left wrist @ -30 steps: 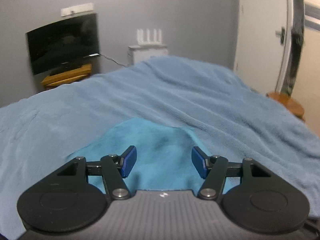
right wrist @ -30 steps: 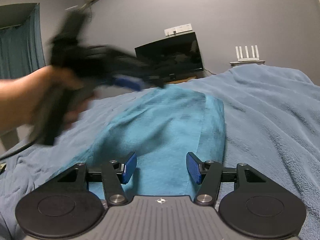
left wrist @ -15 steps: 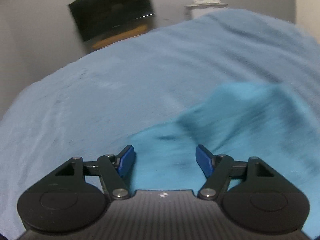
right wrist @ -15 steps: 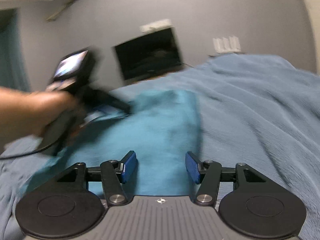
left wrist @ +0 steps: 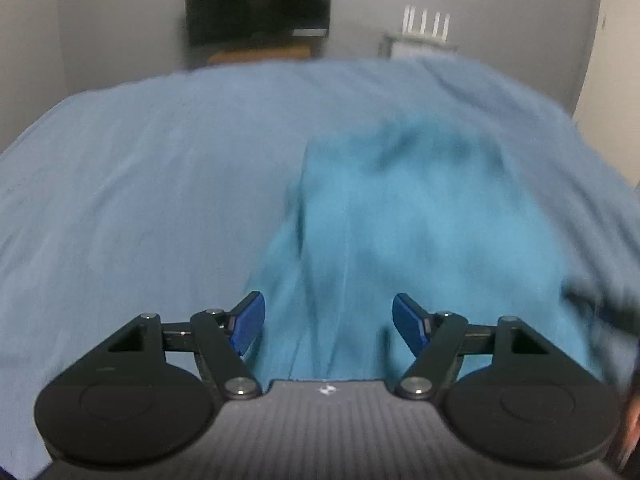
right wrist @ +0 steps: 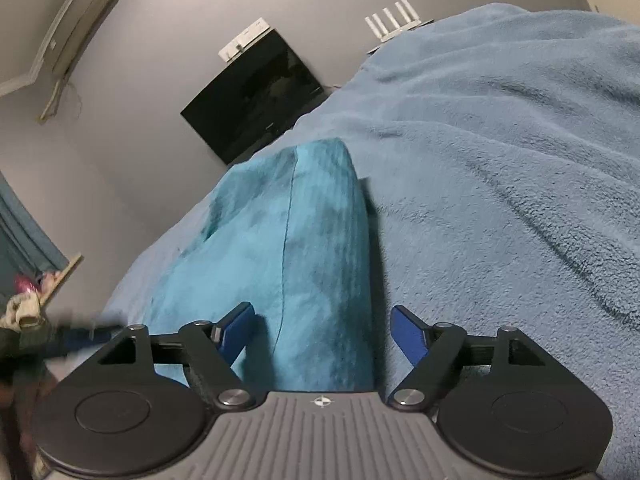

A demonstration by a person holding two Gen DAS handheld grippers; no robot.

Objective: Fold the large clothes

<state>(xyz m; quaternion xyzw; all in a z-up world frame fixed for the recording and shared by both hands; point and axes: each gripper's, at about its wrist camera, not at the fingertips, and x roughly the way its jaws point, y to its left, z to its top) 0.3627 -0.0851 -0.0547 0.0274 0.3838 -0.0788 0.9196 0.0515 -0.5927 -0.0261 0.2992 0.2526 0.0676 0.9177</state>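
One teal garment (right wrist: 288, 248) lies folded on one light-blue blanket (right wrist: 500, 168). Two grippers show: the left gripper (left wrist: 328, 322) and the right gripper (right wrist: 322, 330), each with two blue pads. Far off stand one dark TV (right wrist: 256, 92) and one white router (right wrist: 394, 20) with four antennas. Far left is one air conditioner (right wrist: 76, 16).

Both cameras sit just behind their own gripper fingers and look forward and down across the bed (right wrist: 500, 160), close above the teal garment (left wrist: 420, 232). The left wrist view faces the television (left wrist: 258, 2) squarely, though blurred. The right wrist view is rolled, so the television (right wrist: 256, 96) tilts, with the garment (right wrist: 288, 248) running toward it. Both views share the garment, the bed, the television and the white router (right wrist: 394, 20) right of the television.
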